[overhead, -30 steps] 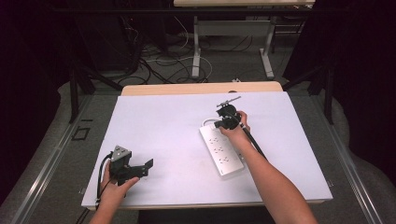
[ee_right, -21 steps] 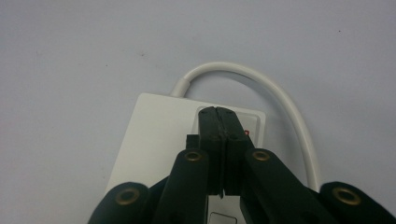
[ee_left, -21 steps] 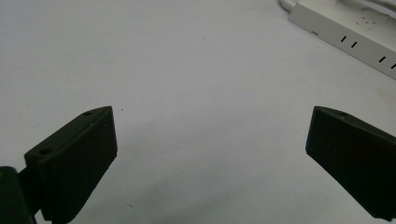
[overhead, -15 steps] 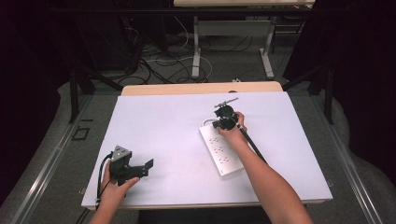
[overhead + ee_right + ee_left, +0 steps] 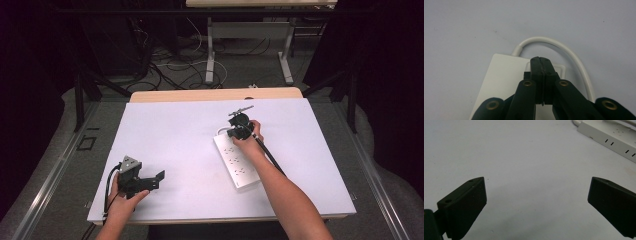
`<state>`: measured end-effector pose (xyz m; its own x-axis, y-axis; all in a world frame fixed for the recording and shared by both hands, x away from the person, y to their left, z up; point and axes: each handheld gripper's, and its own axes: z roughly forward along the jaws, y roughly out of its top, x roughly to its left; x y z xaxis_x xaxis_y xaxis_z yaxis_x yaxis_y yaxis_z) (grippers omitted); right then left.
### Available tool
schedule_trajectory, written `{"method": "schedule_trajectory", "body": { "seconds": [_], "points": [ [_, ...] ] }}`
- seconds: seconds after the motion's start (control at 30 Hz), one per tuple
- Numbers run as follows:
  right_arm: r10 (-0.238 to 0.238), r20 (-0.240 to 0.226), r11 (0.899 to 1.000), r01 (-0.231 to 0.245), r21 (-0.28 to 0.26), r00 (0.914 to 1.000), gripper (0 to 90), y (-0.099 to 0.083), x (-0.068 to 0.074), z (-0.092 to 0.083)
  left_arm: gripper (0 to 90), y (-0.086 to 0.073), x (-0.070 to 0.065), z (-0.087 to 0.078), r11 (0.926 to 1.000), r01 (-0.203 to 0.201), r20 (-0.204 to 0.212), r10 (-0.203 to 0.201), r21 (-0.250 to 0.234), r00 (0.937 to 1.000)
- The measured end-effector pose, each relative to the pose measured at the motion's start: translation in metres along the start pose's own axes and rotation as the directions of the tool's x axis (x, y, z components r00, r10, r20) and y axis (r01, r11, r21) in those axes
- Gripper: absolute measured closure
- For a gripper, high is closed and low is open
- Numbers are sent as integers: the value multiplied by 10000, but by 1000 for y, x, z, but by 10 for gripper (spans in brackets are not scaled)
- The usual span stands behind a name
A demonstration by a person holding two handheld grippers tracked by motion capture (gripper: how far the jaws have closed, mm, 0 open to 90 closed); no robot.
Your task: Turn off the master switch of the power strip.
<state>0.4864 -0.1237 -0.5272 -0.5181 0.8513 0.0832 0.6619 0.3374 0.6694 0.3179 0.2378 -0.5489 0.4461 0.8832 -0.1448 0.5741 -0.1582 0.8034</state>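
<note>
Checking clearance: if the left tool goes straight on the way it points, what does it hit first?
Mostly bare white table. The left tool, jaws wide open, aims across it; the white power strip lies ahead, off toward the upper right. It's likely first, though depth is unclear.

The power strip (image 5: 238, 161) lies flat on the bench (image 5: 180, 130), right of centre, set at a slant with its far end toward the middle and its near end toward the right front. Its cord (image 5: 564, 50) leaves the far end and loops round to the right along the strip. The right gripper (image 5: 239, 127) sits over that far end, its fingers (image 5: 536, 72) pressed together above the strip's top face. The left gripper (image 5: 150, 179) rests near the front left corner of the bench, well apart from the strip, its fingers (image 5: 464, 202) spread wide and pointing toward it. Behind the bench, cables (image 5: 165, 60) lie on the floor.
</note>
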Motion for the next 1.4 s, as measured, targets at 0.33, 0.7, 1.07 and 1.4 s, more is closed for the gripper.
{"method": "schedule_trajectory", "body": {
  "seconds": [0.33,0.7,1.07,1.4],
  "points": [
    [-80,-118,9999,81,68,9999,900,0,0,1,22,0,0,0,10000,15,-5,-15,20,10000],
    [-474,174,9987,470,210,9987,900,-1,5,1,22,0,-1,-1,10000,-10,-11,10,19,10000],
    [-96,-289,9999,99,85,9995,900,0,-2,-1,22,0,-1,-1,10000,22,-23,-22,7,10000],
    [-70,-5,10000,70,-25,10000,848,1,-11,-10,22,0,0,0,10000,25,-40,-25,26,10000]
  ]
}}
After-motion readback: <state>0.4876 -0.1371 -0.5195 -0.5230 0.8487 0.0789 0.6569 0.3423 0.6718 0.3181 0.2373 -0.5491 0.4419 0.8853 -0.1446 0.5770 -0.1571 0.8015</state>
